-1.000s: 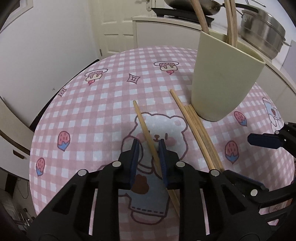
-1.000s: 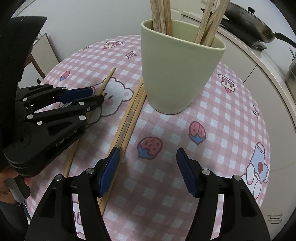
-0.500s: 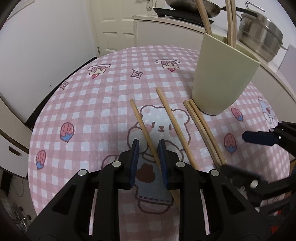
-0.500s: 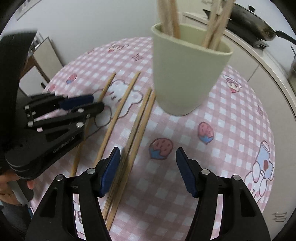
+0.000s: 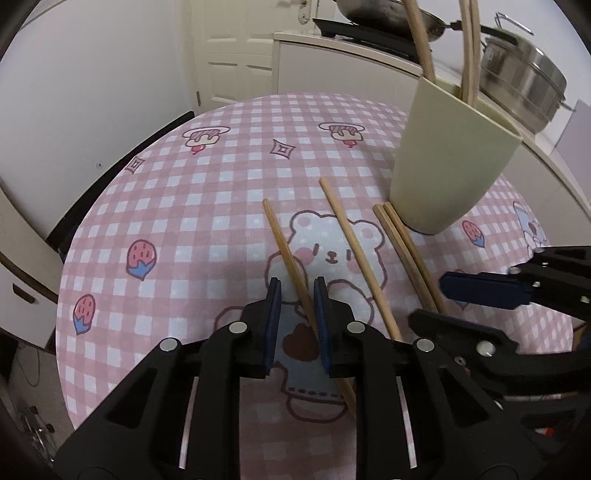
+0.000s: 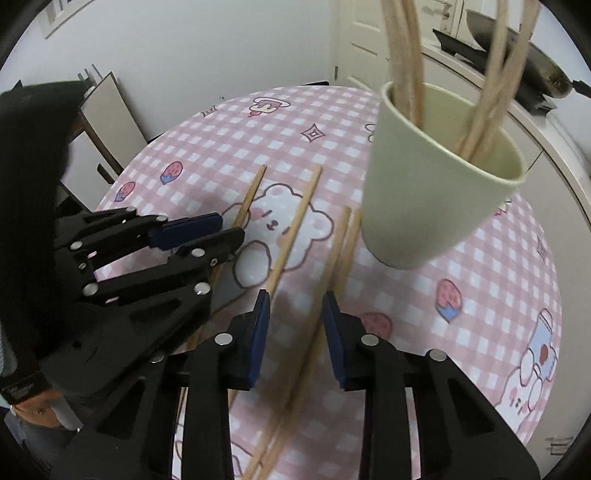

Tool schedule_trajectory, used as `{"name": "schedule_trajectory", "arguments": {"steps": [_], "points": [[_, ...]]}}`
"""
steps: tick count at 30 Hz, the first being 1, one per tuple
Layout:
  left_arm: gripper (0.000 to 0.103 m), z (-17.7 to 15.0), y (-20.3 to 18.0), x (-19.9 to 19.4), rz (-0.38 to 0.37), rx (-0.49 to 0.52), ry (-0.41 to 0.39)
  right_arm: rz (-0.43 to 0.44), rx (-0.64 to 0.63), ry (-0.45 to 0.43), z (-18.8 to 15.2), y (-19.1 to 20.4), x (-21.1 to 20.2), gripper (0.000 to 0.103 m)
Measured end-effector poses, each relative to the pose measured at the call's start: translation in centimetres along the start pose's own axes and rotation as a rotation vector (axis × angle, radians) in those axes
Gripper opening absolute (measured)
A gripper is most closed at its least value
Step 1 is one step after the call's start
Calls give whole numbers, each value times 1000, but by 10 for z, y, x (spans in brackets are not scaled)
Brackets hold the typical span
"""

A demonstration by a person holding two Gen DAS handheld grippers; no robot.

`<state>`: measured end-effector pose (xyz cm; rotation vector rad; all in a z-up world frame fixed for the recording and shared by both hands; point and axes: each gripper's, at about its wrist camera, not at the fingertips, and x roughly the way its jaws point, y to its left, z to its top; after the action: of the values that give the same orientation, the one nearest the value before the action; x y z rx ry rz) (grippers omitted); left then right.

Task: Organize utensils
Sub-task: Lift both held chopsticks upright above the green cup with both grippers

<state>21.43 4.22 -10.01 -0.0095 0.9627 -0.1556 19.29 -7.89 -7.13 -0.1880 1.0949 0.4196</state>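
Note:
Several wooden chopsticks lie on the pink checked tablecloth [image 5: 184, 206]. My left gripper [image 5: 297, 291] is open, its jaws on either side of the leftmost chopstick [image 5: 284, 247] without pinching it. A second chopstick [image 5: 354, 243] lies to its right, and a pair [image 5: 402, 243] lies against the pale green cup [image 5: 447, 162]. The cup [image 6: 436, 195] holds several chopsticks upright. My right gripper [image 6: 295, 306] is open, hovering over the pair [image 6: 340, 251] near their lower ends. The left gripper [image 6: 192, 236] shows at the left in the right wrist view.
A kitchen counter with a steel pot [image 5: 524, 88] and a pan [image 5: 373, 14] stands behind the round table. A white door [image 5: 236, 55] is at the back. The table edge curves away at left and front.
My right gripper has narrowed and moved left toward the pair of chopsticks. One chopstick has shifted out from the pair toward the bear print. The left gripper stays around the leftmost chopstick.

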Motion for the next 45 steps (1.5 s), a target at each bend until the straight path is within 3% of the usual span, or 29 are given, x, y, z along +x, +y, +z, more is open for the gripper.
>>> {"name": "schedule_trajectory", "arguments": {"steps": [9,15,22,24,29,35,45], "points": [[19,9,21,9,-78,-69,34,12,-5,41,23,2,15,25],[15,17,17,17,-47,-46,44,71,18,94,32,-8,29,20],[10,15,15,17,-20,-47,-20,88,-3,91,34,-11,26,9],[8,12,17,15,-51,-64,-38,105,3,77,32,-12,24,6],[6,9,21,-2,-115,-106,-91,150,8,9,24,-11,11,6],[6,11,21,-31,-135,-114,-156,147,-4,-80,22,-7,-16,5],[6,11,3,-118,-222,-100,-435,163,-31,-317,14,0,-78,5]]}}
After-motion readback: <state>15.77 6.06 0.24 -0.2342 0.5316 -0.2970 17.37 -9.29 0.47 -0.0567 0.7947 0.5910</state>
